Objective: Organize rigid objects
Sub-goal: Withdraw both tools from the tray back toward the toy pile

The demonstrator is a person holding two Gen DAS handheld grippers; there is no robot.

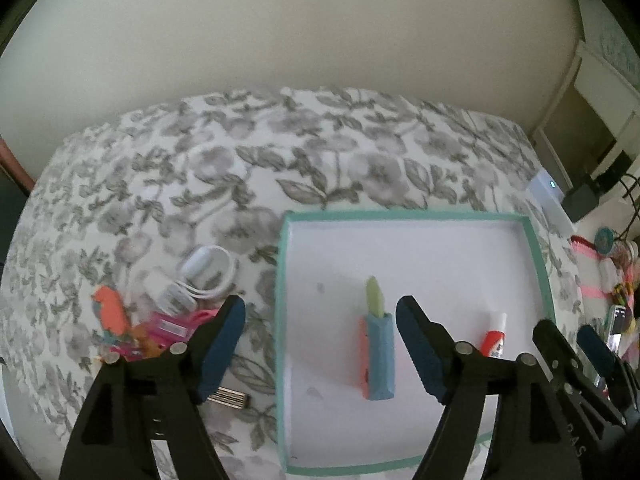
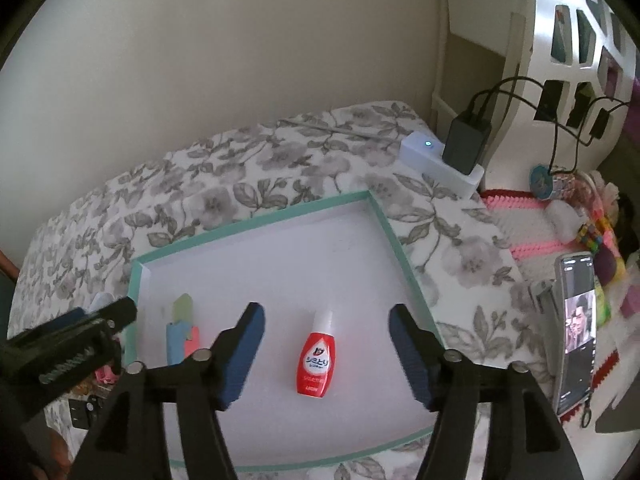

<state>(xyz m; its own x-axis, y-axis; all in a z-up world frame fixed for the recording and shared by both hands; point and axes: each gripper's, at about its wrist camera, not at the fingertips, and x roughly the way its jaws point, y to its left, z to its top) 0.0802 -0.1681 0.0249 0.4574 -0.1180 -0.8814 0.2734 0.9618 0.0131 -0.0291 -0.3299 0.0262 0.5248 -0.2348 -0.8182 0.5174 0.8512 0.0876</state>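
Both items lie flat inside the teal-rimmed tray on the floral bed cover. Red bottle: small, rigid plastic, likely light and slick; best gripped across its wide body. Blue-orange cutter, left of the bottle: stiff, green blade out; take it by the flanks. Left gripper and right gripper: fingers spread, holding nothing.

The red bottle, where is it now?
The red bottle lies flat in the teal tray, right of the blue block, in the right wrist view between the open jaws, untouched.
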